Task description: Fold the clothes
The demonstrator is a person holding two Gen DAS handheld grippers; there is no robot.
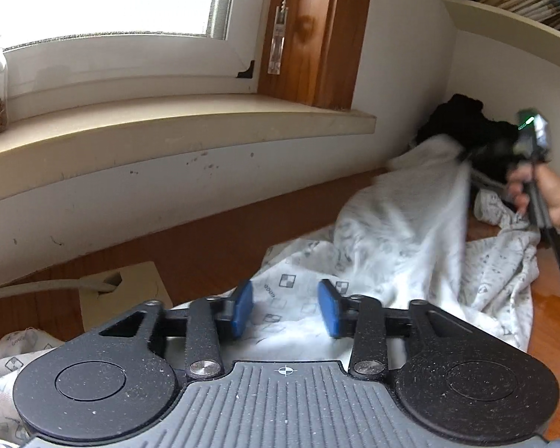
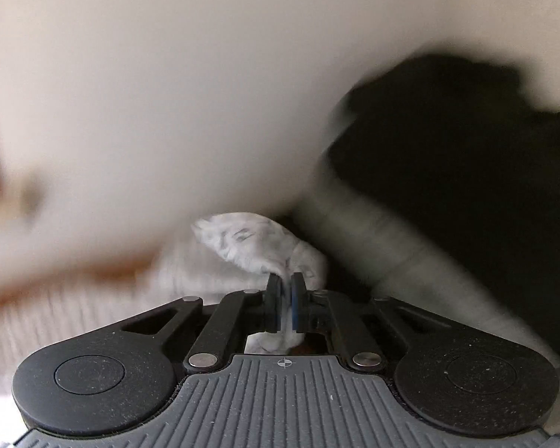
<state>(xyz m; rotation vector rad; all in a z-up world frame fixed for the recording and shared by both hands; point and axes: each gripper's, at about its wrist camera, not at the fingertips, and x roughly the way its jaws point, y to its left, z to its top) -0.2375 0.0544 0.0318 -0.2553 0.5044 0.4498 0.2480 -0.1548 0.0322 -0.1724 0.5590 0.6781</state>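
White garment half-lifted off the desk, one end pinched

The white patterned garment (image 1: pixel 392 231) sprawls from lower centre to right of frame on the wooden desk (image 1: pixel 212 231). The right hand-held gripper (image 2: pixel 285 298) is clamped on a bunched corner; the left hand-held gripper (image 1: pixel 285 308) hovers open above a flat part. Light, limp and wrinkly, so best taken by hems or corners.

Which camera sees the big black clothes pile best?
The left wrist view: the black clothes pile sits sharp in the corner behind the white patterned cloth. In the right wrist view it is only a dark blur.
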